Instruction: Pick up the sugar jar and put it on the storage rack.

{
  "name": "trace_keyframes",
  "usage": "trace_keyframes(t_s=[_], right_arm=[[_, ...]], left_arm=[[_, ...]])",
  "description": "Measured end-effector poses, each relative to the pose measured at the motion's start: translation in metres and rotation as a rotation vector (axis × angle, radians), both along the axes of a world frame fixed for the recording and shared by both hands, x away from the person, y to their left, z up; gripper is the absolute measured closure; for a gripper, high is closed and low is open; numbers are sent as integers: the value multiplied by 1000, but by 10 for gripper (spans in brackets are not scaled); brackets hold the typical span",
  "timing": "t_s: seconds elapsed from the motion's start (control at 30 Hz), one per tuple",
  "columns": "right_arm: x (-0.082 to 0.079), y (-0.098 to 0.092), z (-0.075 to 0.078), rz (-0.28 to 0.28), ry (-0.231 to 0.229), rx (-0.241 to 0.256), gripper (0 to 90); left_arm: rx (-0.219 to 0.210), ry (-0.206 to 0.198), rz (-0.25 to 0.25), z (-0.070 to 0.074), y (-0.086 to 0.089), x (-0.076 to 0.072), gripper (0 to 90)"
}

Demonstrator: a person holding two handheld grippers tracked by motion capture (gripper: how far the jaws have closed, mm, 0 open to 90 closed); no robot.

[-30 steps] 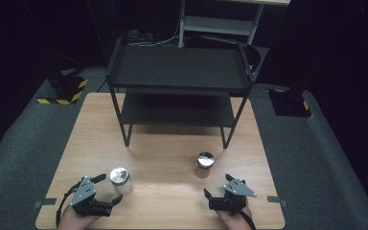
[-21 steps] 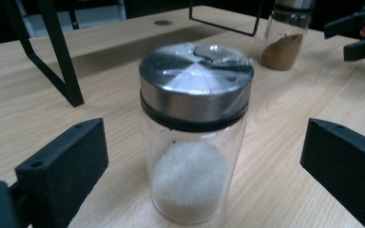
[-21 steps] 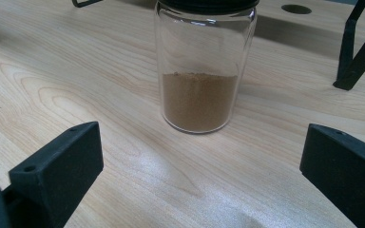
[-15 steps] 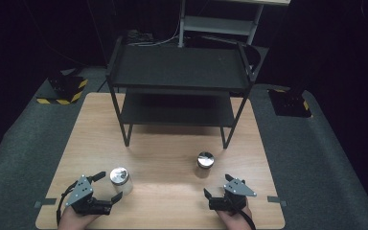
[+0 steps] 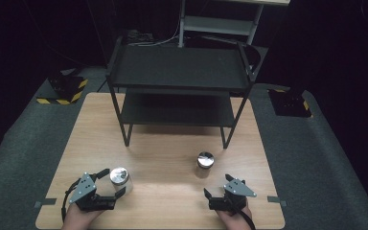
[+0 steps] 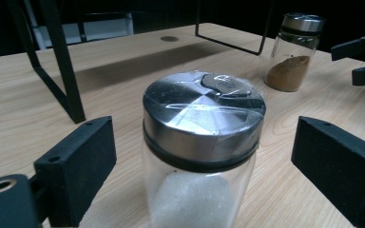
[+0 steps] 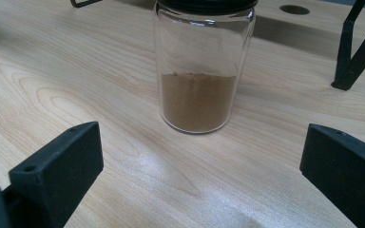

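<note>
At the near edge of the wooden bench, the person's left hand holds the left gripper, whose jaws are spread wide on either side of a glass jar of white powder. In the left gripper view that jar stands upright between the two black jaws with clear gaps on both sides, so nothing is clamped; its shiny metal lid sits above a black collar, and the white powder fills only the lower part.

At the same near edge, the right hand holds the right gripper, also open and holding nothing. Its jaws point toward a glass jar of brown powder, which stands upright on the bench a little beyond the fingertips, apart from them. In the right gripper view this jar sits ahead of the jaws, not between them, with brown powder in its lower part.

The two jars are well apart, one on each side of the bench's near half.

Farther back stands a black two-tier metal rack, its legs on the far half of the bench, both shelves bare. Beyond the bench lies grey carpet with a yellow-and-black striped block at the far left.
</note>
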State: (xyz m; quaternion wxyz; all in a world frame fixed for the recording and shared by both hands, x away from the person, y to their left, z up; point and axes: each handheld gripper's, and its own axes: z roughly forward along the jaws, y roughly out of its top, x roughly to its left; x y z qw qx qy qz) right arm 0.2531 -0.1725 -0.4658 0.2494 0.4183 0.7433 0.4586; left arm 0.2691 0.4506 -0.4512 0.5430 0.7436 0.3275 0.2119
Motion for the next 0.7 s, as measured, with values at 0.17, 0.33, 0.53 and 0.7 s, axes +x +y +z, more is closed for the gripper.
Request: trace_keyframes(t_s=[0.17, 0.33, 0.53, 0.7], right_arm=[[1, 1, 1, 5, 4, -7, 2], [2, 0, 1, 9, 7, -4, 2], [0, 0, 0, 5, 1, -1, 2], [1, 0, 0, 6, 1, -2, 1]], left_arm=[[-7, -3, -4, -2, -1, 2, 142], [-16, -14, -13, -3, 0, 4, 214], [-21, -20, -5, -1, -2, 3, 259], [-15, -13, 8, -1, -4, 4, 300]])
